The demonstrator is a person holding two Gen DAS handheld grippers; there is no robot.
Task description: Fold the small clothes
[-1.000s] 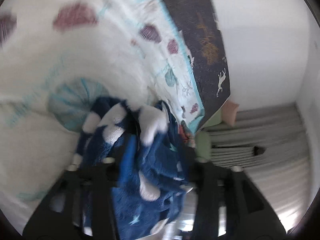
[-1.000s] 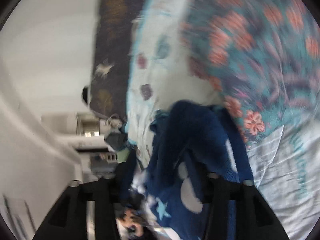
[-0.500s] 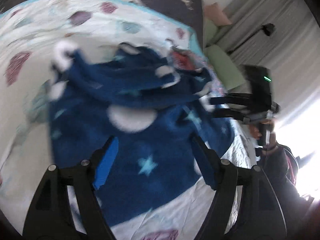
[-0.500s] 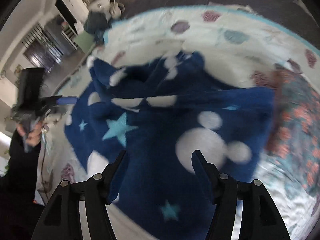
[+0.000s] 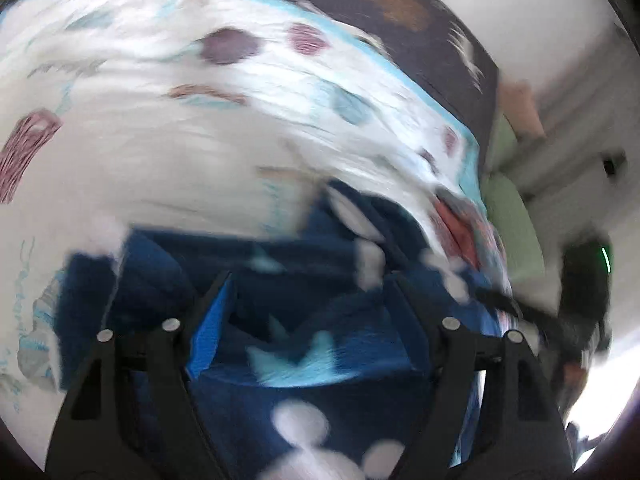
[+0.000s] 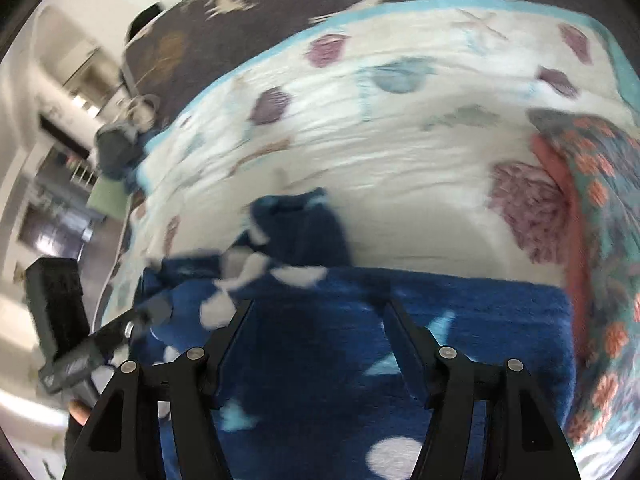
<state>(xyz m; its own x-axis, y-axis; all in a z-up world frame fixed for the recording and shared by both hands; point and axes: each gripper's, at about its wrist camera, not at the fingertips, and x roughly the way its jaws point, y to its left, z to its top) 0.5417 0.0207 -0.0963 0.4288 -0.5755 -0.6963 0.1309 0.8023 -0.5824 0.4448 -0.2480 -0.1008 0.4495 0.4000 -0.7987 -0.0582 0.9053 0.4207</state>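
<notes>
Left gripper (image 5: 310, 292) angled down over the blue fleece garment (image 5: 304, 380), fingers spread wide, gripping nothing. Garment lies on the white shell-print quilt (image 6: 400, 152) (both views motion-blurred). Right gripper (image 6: 318, 312) likewise tilted down above the fleece, jaws wide apart, empty.

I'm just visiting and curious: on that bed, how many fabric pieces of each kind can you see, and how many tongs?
Blue fleece garment with stars and white dots: 1
Floral teal-and-orange cloth: 1
White shell-print bedspread: 1
Dark animal-print cover: 1
Tongs, left tongs and right tongs: 2
Total: 6
</notes>
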